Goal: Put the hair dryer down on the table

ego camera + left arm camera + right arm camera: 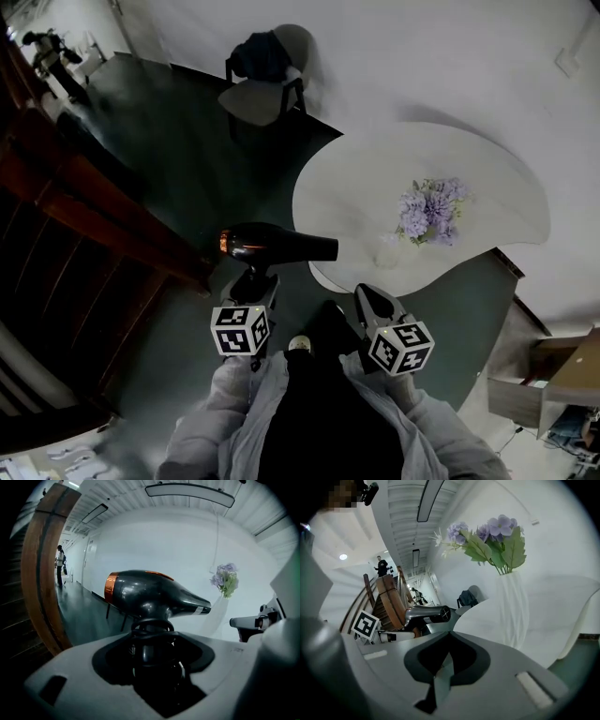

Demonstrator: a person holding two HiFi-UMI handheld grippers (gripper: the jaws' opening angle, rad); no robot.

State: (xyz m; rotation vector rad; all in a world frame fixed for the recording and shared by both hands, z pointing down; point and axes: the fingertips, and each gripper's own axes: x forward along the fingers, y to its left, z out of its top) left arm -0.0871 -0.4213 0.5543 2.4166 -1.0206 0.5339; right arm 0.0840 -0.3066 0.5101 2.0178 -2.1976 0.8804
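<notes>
We're clamping the hair dryer (272,244) by its handle in the left gripper (257,278), nozzle toward the table (497,178) for set-down, right gripper (373,300) pinched closed, empty.

The white table (375,169) has a wavy edge. A vase (511,611) of purple flowers (429,211) stands on the table, near its middle. The table stands on a dark green floor (178,141). A chair (265,84) stands on the floor, well behind the table.
</notes>
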